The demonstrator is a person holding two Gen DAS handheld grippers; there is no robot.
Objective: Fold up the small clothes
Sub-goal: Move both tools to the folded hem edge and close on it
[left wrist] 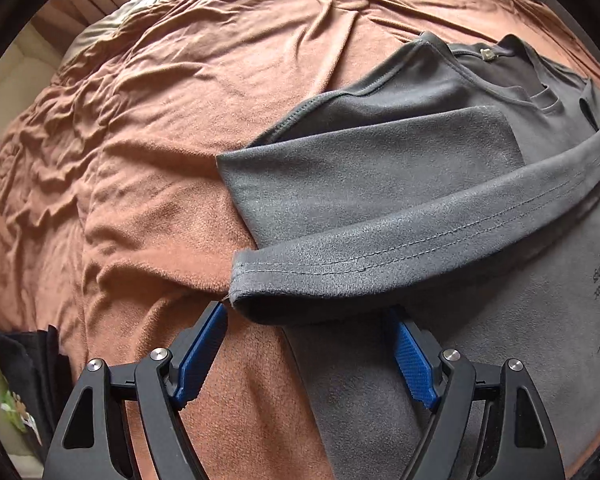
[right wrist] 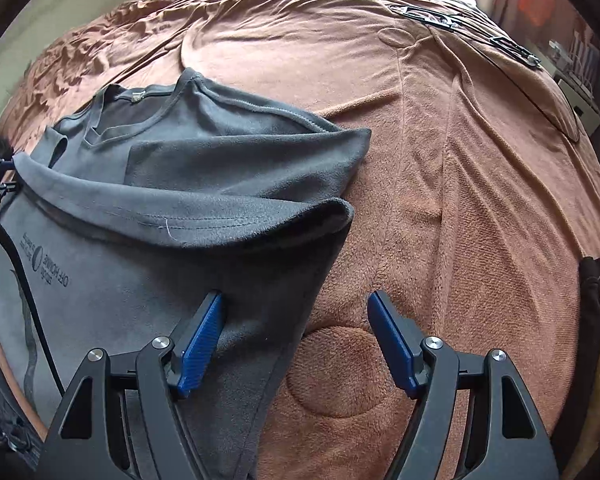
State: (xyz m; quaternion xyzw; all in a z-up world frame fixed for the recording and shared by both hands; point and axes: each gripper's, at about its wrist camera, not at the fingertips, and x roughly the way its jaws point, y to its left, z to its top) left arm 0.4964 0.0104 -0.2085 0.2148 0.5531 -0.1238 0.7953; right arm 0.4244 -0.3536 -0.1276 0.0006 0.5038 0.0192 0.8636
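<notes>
Rumpled brown bedding [right wrist: 440,140] covers the bed and carries a gray T-shirt [right wrist: 204,168], lying flat with its hem [left wrist: 400,252] folded up over the chest, collar on the far side. The left gripper [left wrist: 308,320] hangs spread just short of the folded hem's left corner, nothing between its blue pads. The right gripper [right wrist: 296,304] is likewise spread and empty, straddling the shirt's right side edge below the fold. The knit looks light, limp and soft, likely to sag and slide on itself, so pinching both corners of the folded edge through all layers seems the safest hold.
</notes>
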